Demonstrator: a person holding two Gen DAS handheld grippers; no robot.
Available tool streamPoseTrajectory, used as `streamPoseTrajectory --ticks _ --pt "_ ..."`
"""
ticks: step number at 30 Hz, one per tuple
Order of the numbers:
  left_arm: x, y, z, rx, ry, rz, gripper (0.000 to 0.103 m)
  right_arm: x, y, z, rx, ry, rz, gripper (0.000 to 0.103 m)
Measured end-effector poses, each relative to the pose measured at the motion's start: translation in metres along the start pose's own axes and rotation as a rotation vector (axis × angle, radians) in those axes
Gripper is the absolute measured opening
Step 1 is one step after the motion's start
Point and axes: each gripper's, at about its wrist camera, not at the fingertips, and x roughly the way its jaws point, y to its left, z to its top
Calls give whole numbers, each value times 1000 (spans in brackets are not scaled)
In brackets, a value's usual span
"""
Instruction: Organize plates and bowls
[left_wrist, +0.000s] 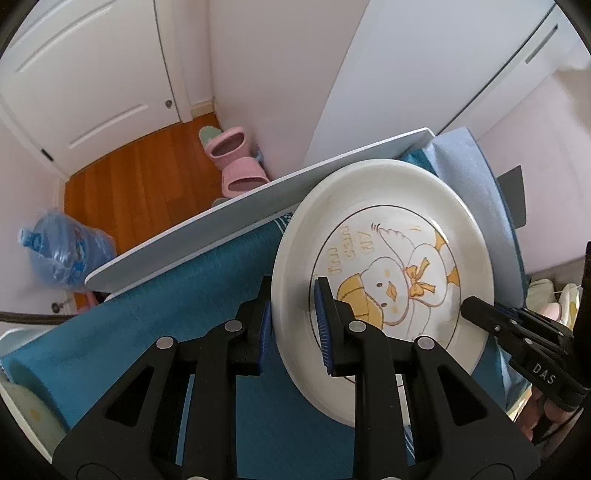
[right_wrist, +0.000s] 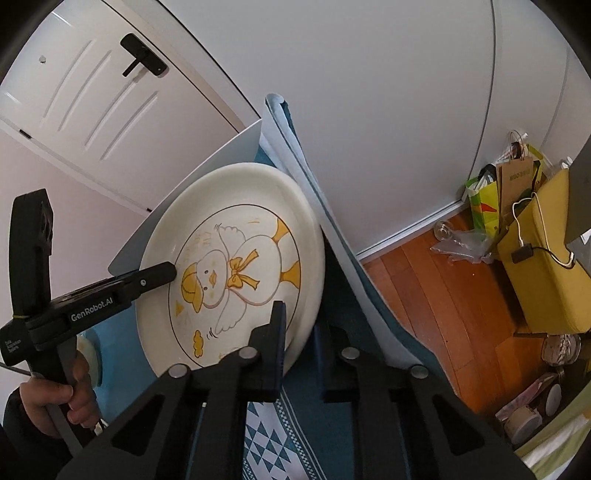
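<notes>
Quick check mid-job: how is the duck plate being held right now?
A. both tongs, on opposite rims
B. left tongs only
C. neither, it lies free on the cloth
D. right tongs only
A: the left tongs and the right tongs each clamp a rim of the duck plate.

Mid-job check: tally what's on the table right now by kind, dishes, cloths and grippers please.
Plates: 1, the duck plate
Bowls: 0 visible
Cloths: 1, the blue tablecloth
Grippers: 2, left gripper and right gripper, both clamped on the plate's rim
Total: 4
</notes>
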Motion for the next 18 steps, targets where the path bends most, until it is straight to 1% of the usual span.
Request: streamPoseTrajectory --ticks 5,9,12,15,18 --pt "-21 -5 -8 2 -36 13 19 -10 3 0 -35 -28 2 13" --pt "-45 -5 -15 -20 -78 10 19 -26 13 2 -77 -56 11 13" --pt "-71 -8 -26 -33 -110 49 19 -41 23 3 -122 -71 33 13" --pt "-97 -7 -38 -62 -146 57 19 -56 35 2 -169 -73 56 13" --pt "-130 -4 -61 -91 -193 65 19 -72 48 -4 -211 -70 86 13"
